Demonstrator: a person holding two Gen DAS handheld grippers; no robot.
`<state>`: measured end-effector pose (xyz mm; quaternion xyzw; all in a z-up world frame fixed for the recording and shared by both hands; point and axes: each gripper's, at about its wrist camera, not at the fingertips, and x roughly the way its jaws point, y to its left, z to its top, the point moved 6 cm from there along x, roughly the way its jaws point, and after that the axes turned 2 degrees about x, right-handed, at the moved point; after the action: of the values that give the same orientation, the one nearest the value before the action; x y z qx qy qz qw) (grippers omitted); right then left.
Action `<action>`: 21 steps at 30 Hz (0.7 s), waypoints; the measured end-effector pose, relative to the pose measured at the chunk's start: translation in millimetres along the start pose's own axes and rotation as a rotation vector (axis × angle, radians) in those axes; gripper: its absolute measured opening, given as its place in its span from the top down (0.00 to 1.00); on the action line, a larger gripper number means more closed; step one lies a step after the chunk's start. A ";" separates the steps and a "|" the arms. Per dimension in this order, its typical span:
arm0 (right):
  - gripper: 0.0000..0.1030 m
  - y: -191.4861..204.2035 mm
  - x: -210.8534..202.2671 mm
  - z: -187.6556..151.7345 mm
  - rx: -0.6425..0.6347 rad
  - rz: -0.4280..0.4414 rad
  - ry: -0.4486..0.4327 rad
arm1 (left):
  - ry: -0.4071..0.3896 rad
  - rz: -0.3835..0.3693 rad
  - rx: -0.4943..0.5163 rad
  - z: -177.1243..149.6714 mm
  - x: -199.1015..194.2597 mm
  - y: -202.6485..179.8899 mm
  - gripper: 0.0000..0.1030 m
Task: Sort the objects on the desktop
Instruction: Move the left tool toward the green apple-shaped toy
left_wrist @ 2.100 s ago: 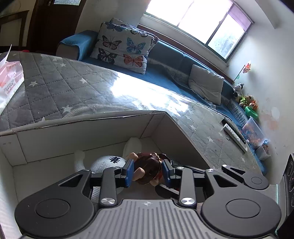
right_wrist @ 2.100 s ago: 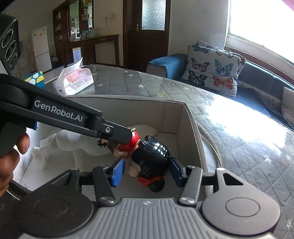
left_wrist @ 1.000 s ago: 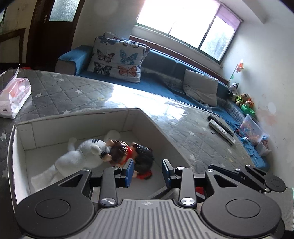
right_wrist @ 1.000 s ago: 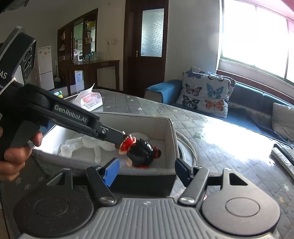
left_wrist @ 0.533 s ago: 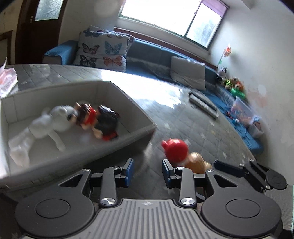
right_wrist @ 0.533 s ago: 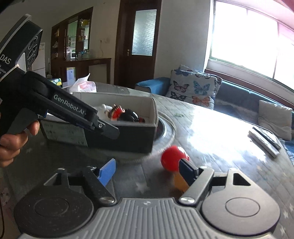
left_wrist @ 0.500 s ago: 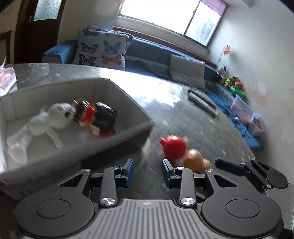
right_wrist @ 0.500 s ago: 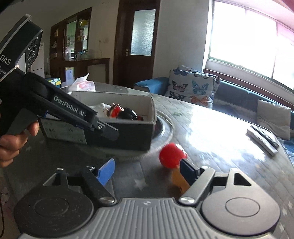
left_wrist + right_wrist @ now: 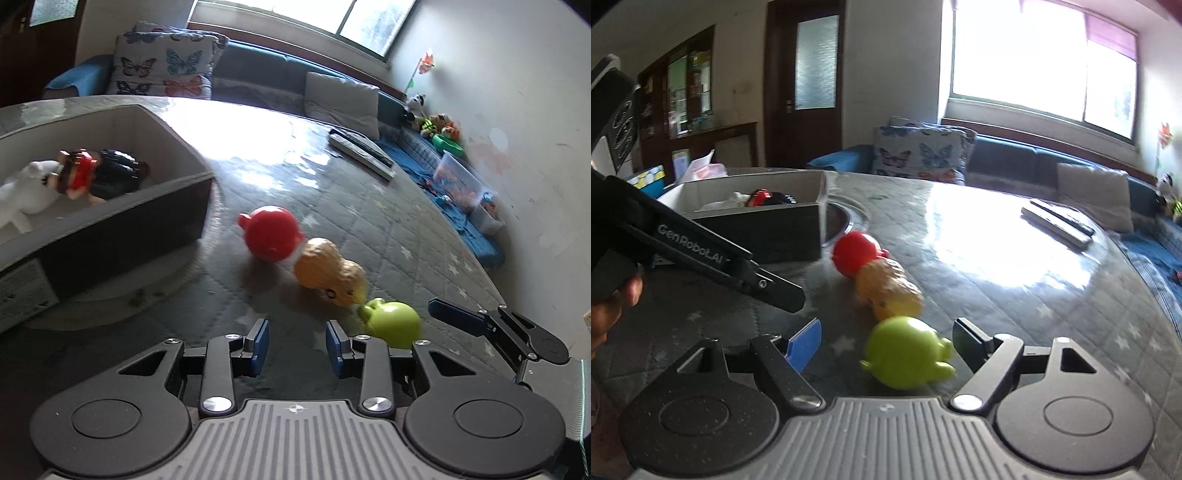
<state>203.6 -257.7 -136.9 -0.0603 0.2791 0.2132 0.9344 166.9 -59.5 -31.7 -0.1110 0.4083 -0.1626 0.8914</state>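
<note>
Three toys lie in a row on the quilted table: a red round toy (image 9: 271,234) (image 9: 856,254), an orange peanut-shaped toy (image 9: 330,271) (image 9: 888,290) and a green toy (image 9: 391,323) (image 9: 908,352). My left gripper (image 9: 297,347) is open and empty, just in front of the toys. My right gripper (image 9: 886,341) is open wide with the green toy between its fingers, not gripped. The grey box (image 9: 129,218) (image 9: 757,225) at the left holds a white plush (image 9: 22,192) and a doll (image 9: 99,173).
Remote controls (image 9: 360,153) (image 9: 1058,219) lie on the far side of the table. A tissue pack (image 9: 705,168) sits behind the box. A sofa with a butterfly cushion (image 9: 166,70) runs behind the table. The left gripper's arm (image 9: 701,258) crosses the right wrist view.
Both grippers have pulled back from the box and come low over the table. The green toy has come into view and now lies between the right gripper's open fingers.
</note>
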 end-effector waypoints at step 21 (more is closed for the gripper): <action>0.31 -27.9 16.3 -23.0 0.108 0.033 0.056 | 0.063 -0.126 -0.009 10.8 29.8 -42.1 0.64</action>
<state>216.5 -282.2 -165.2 -0.0113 0.3170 0.2113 0.9245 185.1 -109.0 -31.5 -0.1355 0.4291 -0.2197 0.8656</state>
